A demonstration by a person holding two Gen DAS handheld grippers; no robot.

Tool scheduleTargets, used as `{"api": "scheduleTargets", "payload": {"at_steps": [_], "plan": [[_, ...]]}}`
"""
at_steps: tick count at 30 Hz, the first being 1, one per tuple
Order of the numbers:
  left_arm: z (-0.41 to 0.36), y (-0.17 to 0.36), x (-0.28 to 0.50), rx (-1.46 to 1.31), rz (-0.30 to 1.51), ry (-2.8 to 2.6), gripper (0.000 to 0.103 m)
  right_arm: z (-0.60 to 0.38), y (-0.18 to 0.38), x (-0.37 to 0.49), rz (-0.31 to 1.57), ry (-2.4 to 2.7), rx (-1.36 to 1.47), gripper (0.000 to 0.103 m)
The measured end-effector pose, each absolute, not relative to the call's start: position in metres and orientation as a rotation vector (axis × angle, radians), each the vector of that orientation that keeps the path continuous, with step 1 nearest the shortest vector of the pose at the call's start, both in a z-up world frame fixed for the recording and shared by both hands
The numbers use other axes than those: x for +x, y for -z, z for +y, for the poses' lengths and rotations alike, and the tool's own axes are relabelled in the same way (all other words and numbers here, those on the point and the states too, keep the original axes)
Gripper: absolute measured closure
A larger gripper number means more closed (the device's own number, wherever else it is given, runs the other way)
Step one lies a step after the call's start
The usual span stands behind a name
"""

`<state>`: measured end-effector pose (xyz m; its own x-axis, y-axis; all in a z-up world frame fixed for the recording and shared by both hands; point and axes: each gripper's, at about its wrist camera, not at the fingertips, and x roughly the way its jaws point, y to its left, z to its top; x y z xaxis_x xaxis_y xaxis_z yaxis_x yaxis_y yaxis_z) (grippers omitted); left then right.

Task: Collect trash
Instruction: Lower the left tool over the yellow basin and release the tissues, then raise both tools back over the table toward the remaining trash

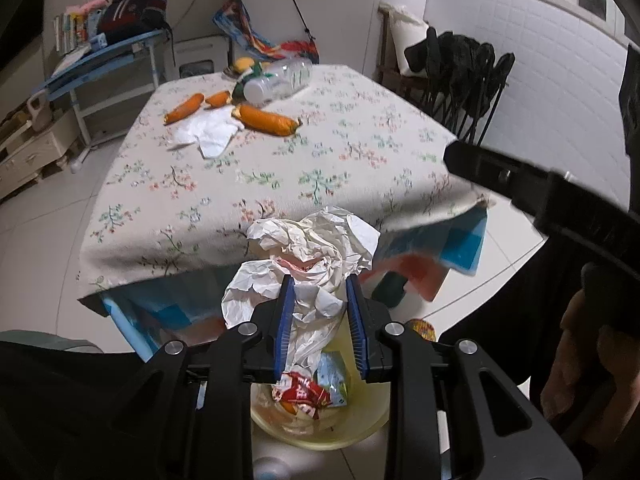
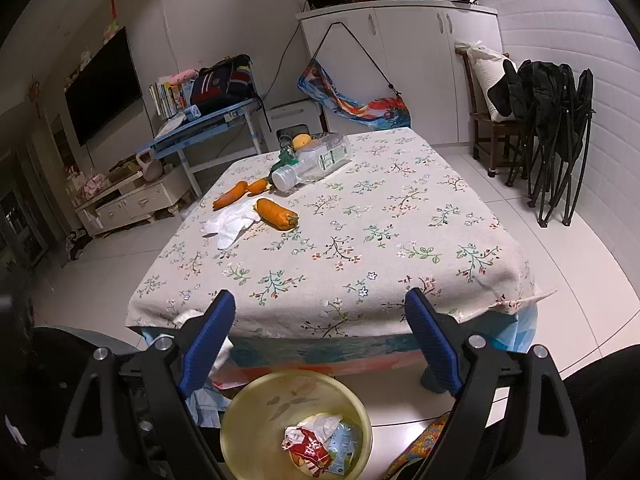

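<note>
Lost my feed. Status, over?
Left gripper shut on crumpled paper, above yellow bin. Right gripper open, empty. Tissue, bottle remain on table. Path clear.

We see folded black chairs by the tiled wall, a dark television, and a backpack on a blue desk.

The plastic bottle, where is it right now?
The plastic bottle lies on its side at the table's far end, just beyond the carrot pieces.

The crumpled paper between the left gripper's fingers hides much of the yellow bin below. Ahead, the tablecloth edge is blurred. The right gripper is cut off by the frame edge.
</note>
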<state>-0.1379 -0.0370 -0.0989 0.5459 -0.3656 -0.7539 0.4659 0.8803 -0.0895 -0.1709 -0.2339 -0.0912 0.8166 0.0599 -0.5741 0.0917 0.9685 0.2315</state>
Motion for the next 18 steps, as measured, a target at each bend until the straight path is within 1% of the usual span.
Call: {"api": "scheduleTargets", "payload": {"at_steps": [9,13,17,18], "plan": [[-0.0412,0.1021,-0.1384,0.146,0.878,0.497,0.074,-0.2332,0.0911,-0.1717,0.617,0.018,0.256,0.02],[-0.0414,0.101,-0.1382,0.143,0.868,0.485,0.066,-0.2335,0.091,-0.1718,0.616,0.018,0.254,0.019],[-0.0387,0.095,-0.139,0.136,0.835,0.465,0.06,-0.2338,0.0901,-0.1715,0.612,0.023,0.255,0.019],[-0.0372,0.0929,-0.1395,0.133,0.821,0.457,0.057,-0.234,0.0898,-0.1715,0.611,0.024,0.255,0.019]]}}
